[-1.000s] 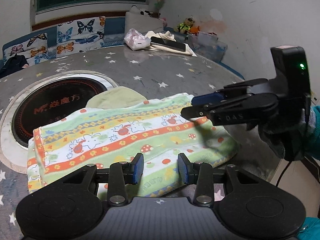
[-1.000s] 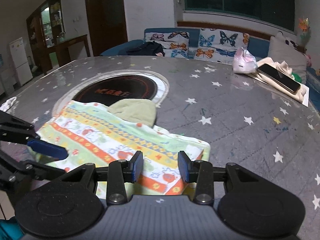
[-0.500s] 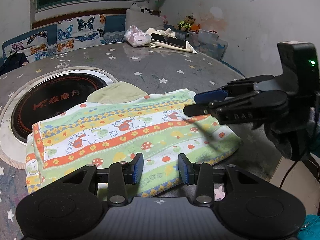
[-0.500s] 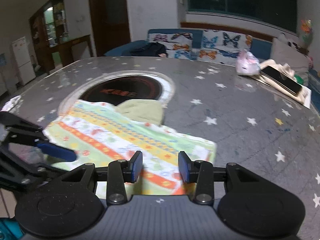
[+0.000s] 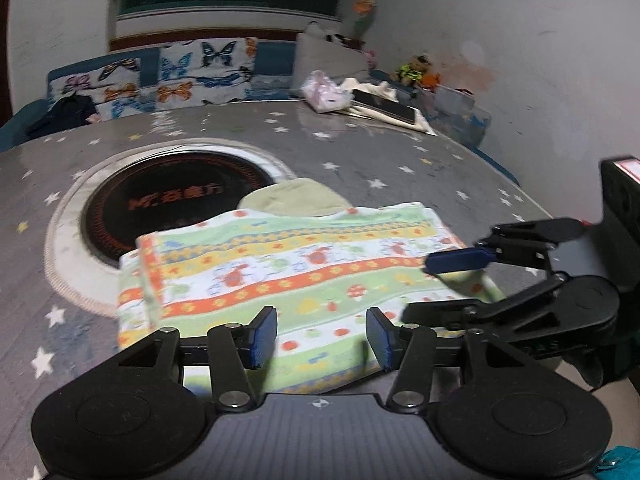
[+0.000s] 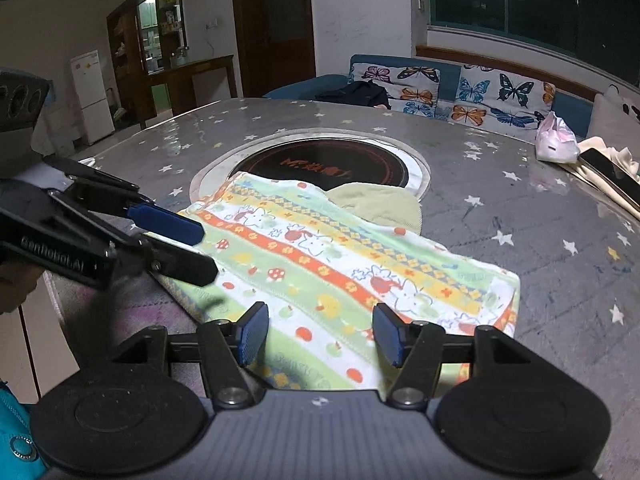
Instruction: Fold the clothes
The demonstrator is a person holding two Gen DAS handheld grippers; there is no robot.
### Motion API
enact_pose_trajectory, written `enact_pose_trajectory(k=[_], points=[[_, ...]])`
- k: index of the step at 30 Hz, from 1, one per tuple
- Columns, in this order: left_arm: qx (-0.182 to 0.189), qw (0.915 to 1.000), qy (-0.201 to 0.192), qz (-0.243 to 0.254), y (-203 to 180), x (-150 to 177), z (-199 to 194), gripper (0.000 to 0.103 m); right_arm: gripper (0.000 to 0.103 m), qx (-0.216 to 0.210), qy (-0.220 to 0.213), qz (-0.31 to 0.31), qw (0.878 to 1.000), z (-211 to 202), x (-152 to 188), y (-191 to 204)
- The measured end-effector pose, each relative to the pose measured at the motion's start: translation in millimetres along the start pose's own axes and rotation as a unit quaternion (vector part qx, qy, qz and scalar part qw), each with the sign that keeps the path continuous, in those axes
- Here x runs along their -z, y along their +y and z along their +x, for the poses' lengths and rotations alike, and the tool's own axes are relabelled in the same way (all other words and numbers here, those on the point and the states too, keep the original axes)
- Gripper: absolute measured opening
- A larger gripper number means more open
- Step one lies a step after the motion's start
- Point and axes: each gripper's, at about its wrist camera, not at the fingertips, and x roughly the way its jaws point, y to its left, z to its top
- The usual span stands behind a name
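Widening since a moment ago, both jaws now stand open and empty: left hand-held gripper (image 5: pixel 322 334) and right hand-held gripper (image 6: pixel 320 334) hover over the striped garment (image 5: pixel 296 272) (folded flat, at 12 o'clock of each), lying on the worktop (image 6: pixel 520 216), likely ready for regrasping.

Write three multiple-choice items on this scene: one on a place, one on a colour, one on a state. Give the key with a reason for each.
1. Where does the plain pale-green cloth lie?
A. Partly under the striped mushroom-print garment, beside the round black cooktop
B. On the sofa
C. In the left claw

2. What colour are the claw finger pads?
A. Red
B. Blue
C. White

3. How does the right claw stand?
A. Shut on the garment
B. Open, holding nothing
C. Shut on a phone

Key: A, its edge slips beneath the garment at the cooktop rim; B, the pads show blue in both views; B, a wide gap shows between its fingers, with the garment lying flat.
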Motion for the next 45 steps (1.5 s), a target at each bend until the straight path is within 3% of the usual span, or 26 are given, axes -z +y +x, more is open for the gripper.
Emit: enact_pose_trajectory(k=[8,18,29,35,45], points=[[-0.021,0.9994,0.016,-0.02,10,10,1,0.053,0.061,0.006,0.003,0.006,1.0,-4,6,1],[-0.048,0.9977,0.029,-0.039,14,11,1,0.07,0.07,0.007,0.007,0.01,1.0,4,6,4],[-0.057,0.9969,0.021,-0.05,24,0,-1,0.071,0.074,0.005,0.0,0.01,1.0,9,-8,1],[-0.066,0.996,0.036,-0.048,32,1,8,0.071,0.074,-0.002,0.012,0.028,1.0,26,-8,-9],[-0.064,0.9972,0.009,-0.039,27,-45,28,0.071,0.077,0.01,-0.008,0.039,0.999,33,-32,-27]])
